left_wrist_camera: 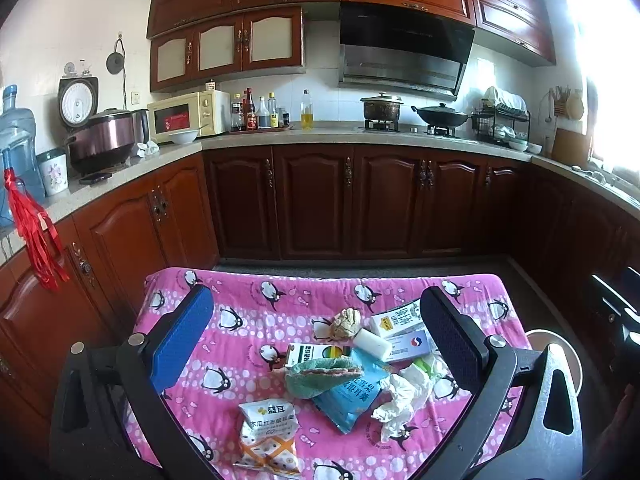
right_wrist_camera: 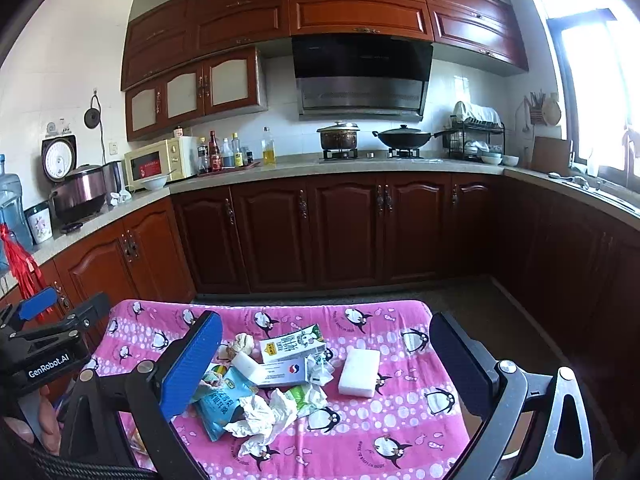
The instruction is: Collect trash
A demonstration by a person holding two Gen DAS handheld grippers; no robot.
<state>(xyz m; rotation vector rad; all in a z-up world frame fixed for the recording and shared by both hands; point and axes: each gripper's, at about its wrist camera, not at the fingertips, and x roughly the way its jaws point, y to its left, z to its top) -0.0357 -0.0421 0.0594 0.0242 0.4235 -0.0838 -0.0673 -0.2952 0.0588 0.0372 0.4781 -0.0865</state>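
Hovering over the pink penguin worktop [right_wrist_camera: 360, 452], we keep each hand-held gripper (left [left_wrist_camera: 316, 344], right [right_wrist_camera: 326, 364]) wide open, empty. The blue pouch [left_wrist_camera: 346, 400] seems light, slippery; the crumpled tissue [right_wrist_camera: 260, 416] soft, easily pinched mid-wad.

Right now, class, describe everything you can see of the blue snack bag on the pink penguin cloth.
The blue snack bag is a glossy, crinkled foil-like pouch with white lettering, lying flat and angled on the pink penguin cloth. A green rag covers its upper end, and crumpled white paper lies against its right side. Neither tongs touch it.
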